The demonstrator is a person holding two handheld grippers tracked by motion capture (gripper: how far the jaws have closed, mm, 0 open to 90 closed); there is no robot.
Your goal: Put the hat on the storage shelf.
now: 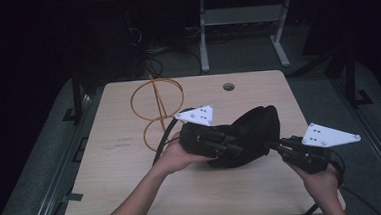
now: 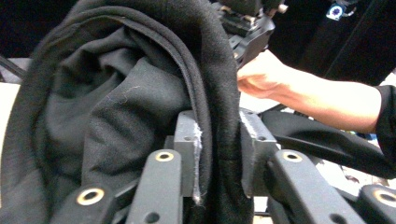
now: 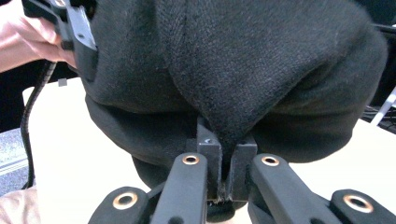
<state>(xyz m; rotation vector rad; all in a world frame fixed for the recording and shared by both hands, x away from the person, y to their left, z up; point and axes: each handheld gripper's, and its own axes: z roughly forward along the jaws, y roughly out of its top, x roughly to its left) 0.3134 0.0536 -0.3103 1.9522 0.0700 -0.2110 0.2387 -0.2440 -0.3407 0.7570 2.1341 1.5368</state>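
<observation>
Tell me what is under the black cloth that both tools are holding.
Under the black cloth lies the light wooden table; the right gripper view shows bare tabletop below its hanging fold. The left tool and right tool pinch it. The patch directly beneath stays covered.

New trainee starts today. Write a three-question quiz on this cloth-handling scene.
1. True or false: the black garment is pinched by both the left gripper and the right gripper.
2. What lies on the table behind the left hand?
A. orange wire rings
B. a blue cup
3. Is the garment spread flat or bunched?

Key: 1 true; 2 A; 3 bunched.
</observation>
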